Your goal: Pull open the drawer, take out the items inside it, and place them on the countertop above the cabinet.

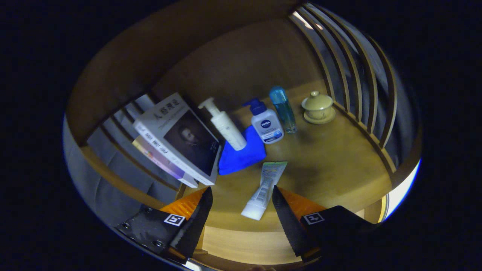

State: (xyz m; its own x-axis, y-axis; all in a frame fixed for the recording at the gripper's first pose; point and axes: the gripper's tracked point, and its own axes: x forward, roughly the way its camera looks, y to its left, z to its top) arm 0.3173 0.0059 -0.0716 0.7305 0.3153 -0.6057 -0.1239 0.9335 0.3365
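The tube (263,186) lies flat on the wooden countertop (339,169), its white capped end toward the near edge and its flat crimped end pointing away toward the other things. It rests in the gap between the two fingers of the gripper (242,198), which stand well apart with neither one touching it, so the jaws are open and the tube sits free on the wood; I judge it one of the drawer's items already set down here, lying on its side because such a tube would not stand steadily on its cap. Just beyond its far end a folded blue cloth (241,152) lies spread on the countertop, and a white pump bottle (225,126) stands at the cloth's far edge, seeming to lean in this bent view. Beside it, touching or nearly touching the cloth's corner, stands a squat bottle with a dark blue pump (265,122), then a slim clear blue bottle (283,109) close behind it, and farther off a small lidded cup on its saucer (318,107). A stack of books (177,141) rests to the side of the cloth, by the slatted wooden rails (357,86) that fence the top. The drawer cannot be seen from here, so whether more remains inside cannot be told.
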